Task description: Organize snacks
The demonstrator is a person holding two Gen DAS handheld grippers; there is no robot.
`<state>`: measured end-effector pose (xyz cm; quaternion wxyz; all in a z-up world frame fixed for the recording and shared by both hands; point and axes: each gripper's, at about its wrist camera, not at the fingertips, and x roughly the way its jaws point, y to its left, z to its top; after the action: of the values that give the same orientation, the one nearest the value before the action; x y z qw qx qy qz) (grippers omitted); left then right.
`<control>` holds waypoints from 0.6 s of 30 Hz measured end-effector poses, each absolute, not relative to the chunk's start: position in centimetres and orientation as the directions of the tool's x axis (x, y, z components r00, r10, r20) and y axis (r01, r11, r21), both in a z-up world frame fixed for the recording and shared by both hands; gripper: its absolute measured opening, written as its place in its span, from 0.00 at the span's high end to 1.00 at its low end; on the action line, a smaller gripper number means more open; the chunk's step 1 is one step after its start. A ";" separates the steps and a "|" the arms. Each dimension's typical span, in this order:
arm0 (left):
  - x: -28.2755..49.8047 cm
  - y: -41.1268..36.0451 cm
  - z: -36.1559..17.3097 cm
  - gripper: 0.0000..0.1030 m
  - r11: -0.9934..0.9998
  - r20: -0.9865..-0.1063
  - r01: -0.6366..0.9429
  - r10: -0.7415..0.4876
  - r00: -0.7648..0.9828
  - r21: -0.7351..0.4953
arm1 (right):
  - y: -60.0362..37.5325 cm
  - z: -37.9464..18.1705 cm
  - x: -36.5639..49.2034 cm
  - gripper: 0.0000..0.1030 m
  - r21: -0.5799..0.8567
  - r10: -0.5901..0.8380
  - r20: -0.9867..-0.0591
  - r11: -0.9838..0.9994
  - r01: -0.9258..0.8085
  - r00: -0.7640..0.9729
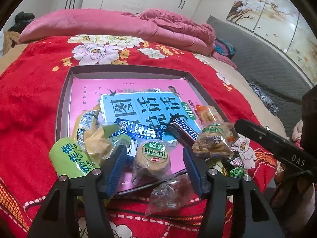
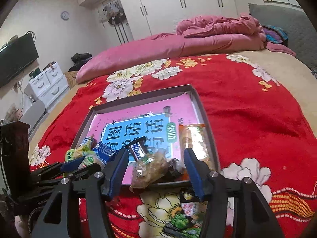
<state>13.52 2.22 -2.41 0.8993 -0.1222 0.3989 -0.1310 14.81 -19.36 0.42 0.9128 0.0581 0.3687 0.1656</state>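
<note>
A shallow grey tray [image 1: 126,68] with a pink printed liner lies on the bed, and snacks crowd its near edge. My left gripper [image 1: 154,149] is open around a round cake in clear wrap [image 1: 151,158], its pads apart from it. Nearby lie a Snickers bar [image 1: 182,129], a blue wrapper [image 1: 138,129] and a green pack [image 1: 73,158]. My right gripper [image 2: 156,152] is open around a clear bag of brown snack [image 2: 148,168] on the tray's near rim [image 2: 172,183], not pressing it. An orange pack [image 2: 196,138] lies along the tray's right side.
A red floral blanket [image 1: 29,99] covers the bed, with a pink quilt [image 1: 118,25] behind the tray. A green pea packet [image 2: 184,218] and a clear bag [image 1: 168,194] lie on the blanket outside the tray. White drawers [image 2: 49,85] stand at the left.
</note>
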 end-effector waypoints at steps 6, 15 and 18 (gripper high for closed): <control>13.0 2.5 -1.6 0.36 0.930 -0.662 0.154 -0.348 0.664 -0.334 | -21.4 0.4 13.5 0.42 0.236 0.320 -0.657 0.947 -0.217 0.682; 11.6 2.9 -0.5 0.36 0.924 -0.646 0.175 -0.365 0.671 -0.341 | -22.7 -0.9 12.0 0.40 0.237 0.307 -0.693 0.952 -0.196 0.653; 10.9 2.9 -0.4 0.36 0.920 -0.647 0.183 -0.377 0.663 -0.347 | -22.7 -1.3 11.8 0.40 0.235 0.303 -0.705 0.953 -0.191 0.642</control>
<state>10.92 2.91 -0.36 0.9031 -0.1271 0.3799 -0.1550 11.82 -22.66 -1.28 0.9034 0.0696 0.4005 0.1367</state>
